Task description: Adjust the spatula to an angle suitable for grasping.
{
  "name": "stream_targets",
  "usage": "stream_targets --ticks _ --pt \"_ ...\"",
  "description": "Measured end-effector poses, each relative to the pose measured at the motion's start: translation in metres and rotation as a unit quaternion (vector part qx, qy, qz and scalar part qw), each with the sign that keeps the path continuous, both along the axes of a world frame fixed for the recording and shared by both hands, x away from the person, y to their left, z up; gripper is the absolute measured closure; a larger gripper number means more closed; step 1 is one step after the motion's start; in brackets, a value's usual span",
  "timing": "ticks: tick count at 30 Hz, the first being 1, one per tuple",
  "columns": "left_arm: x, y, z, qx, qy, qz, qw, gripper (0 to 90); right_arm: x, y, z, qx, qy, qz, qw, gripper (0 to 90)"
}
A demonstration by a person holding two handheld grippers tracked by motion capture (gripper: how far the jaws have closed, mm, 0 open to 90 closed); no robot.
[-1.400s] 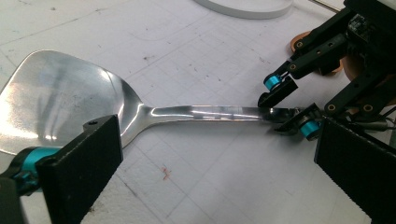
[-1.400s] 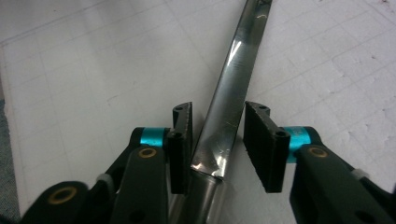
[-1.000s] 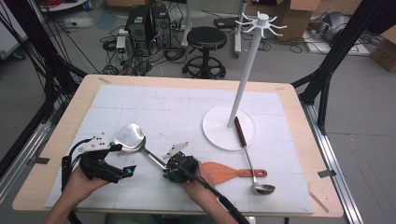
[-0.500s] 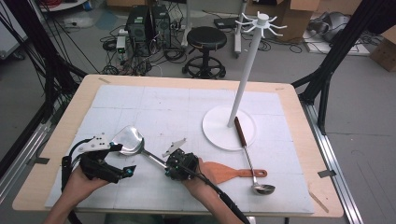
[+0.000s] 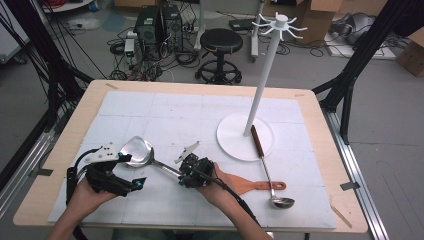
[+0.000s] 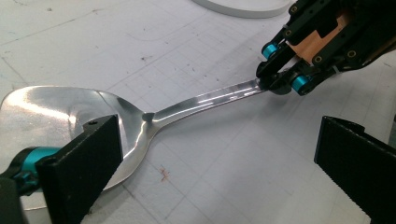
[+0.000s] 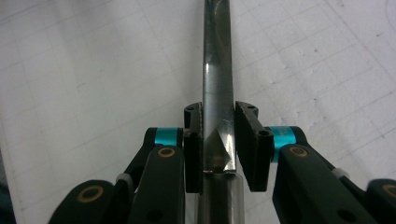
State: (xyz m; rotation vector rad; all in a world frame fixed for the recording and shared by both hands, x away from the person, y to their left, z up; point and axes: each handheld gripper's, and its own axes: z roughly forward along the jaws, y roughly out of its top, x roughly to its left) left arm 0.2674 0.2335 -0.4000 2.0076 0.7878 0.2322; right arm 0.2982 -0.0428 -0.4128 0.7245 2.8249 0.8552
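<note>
Metal spatula (image 5: 145,152) — slightly shifted

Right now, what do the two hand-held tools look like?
Both tools, left and right, are black frames with turquoise joint collars. The left has broad, flat black pads; brass-coloured rivets mark the right. Each carries a grey three-cornered plate and trails a black cable. The forearms are bare.

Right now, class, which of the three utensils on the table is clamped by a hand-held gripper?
The steel spatula: the right hand-held gripper grips its handle. The wooden spatula and ladle lie free.
</note>
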Motion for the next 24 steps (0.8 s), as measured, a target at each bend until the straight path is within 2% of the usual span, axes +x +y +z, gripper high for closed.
stream_targets --ticks 6,11,16,19,23,24 --pt "0.000 -0.001 0.000 0.000 0.001 -0.001 1.0000 1.7 0.008 -0.004 0.000 -0.003 -0.002 0.015 0.9999 73.7" --pt "0.000 -0.002 0.000 0.003 0.000 -0.003 1.0000 1.7 0.012 -0.004 -0.004 -0.019 -0.009 0.025 0.9995 73.7" --pt "0.000 -0.002 -0.001 0.003 0.001 -0.004 1.0000 1.7 0.012 -0.007 -0.006 -0.008 -0.012 0.023 0.9996 73.5" --pt "0.000 -0.003 -0.001 0.003 0.000 -0.004 1.0000 1.7 0.010 -0.011 -0.009 0.014 -0.014 0.017 0.9997 72.3" --pt "0.001 -0.003 -0.001 0.006 0.000 -0.006 1.0000 1.7 0.006 -0.019 -0.012 0.029 -0.018 0.011 0.9994 61.0" --pt "0.001 -0.003 -0.001 0.007 -0.001 -0.007 1.0000 1.7 0.004 -0.022 -0.012 0.031 -0.009 0.000 0.9995 57.8"
